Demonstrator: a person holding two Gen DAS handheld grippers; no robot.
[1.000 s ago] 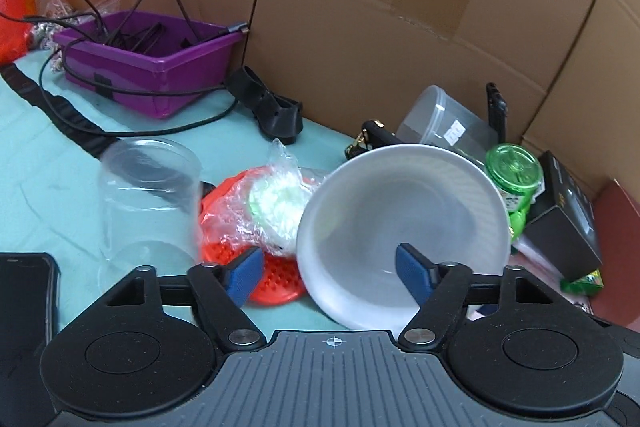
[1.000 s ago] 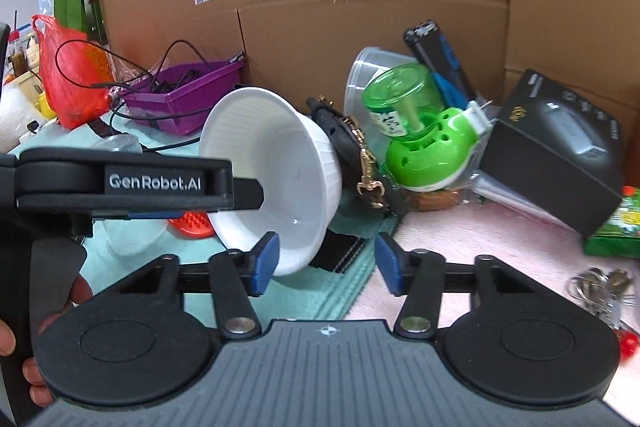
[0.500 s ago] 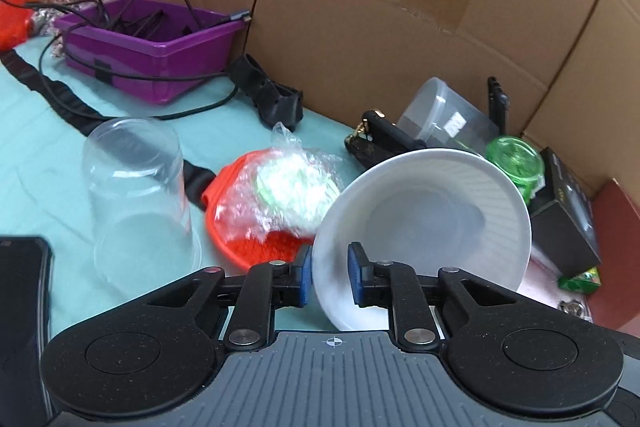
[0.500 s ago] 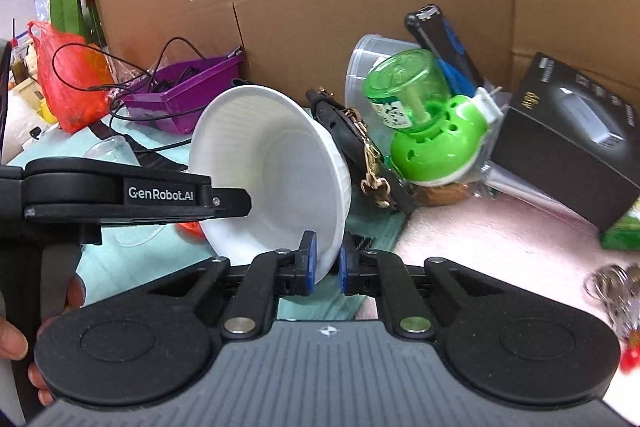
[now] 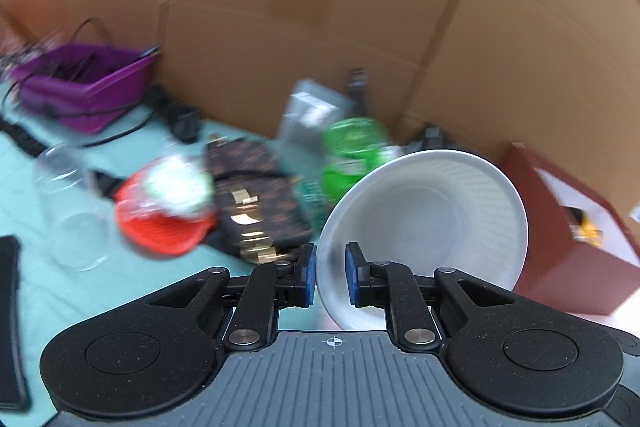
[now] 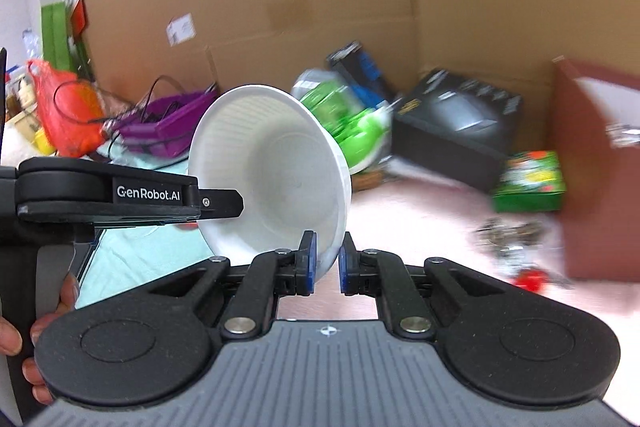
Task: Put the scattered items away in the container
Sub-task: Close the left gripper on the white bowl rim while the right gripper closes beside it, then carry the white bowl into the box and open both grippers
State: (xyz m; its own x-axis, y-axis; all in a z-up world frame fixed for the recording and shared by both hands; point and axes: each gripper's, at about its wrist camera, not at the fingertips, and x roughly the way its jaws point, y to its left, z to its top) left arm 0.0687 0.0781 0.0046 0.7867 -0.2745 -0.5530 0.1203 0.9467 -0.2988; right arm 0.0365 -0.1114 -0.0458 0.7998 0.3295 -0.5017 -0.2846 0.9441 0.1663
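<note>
I have both claws on the white bowl (image 5: 432,223). The left claw (image 5: 331,275) is clamped on the bowl's rim at the edge nearest me, with the rim wall between its blue pads; its jaws are closing a little further on that wall. The right claw (image 6: 325,263) is shut tight on the rim at the opposite side of the bowl, one pad inside and one outside.

Position of the bowl: it hangs between the two claws, clear of the worktop (image 5: 44,283), tipped on its side so that its mouth faces the left claw and its base points away.

Landmark: the bowl. The dark red box (image 5: 568,239) stands just beyond and to the right of the bowl. The purple bin (image 5: 86,89), holding cables, sits well apart from the bowl, far to the left against the cardboard wall (image 5: 320,27).

Governing relation: I judge the bowl's open axis runs roughly level, from one claw towards the other. If the red box is the target container, the right claw is the nearer to it, so the carry should lead with the right hand. I cannot confirm from these views which container is intended.
</note>
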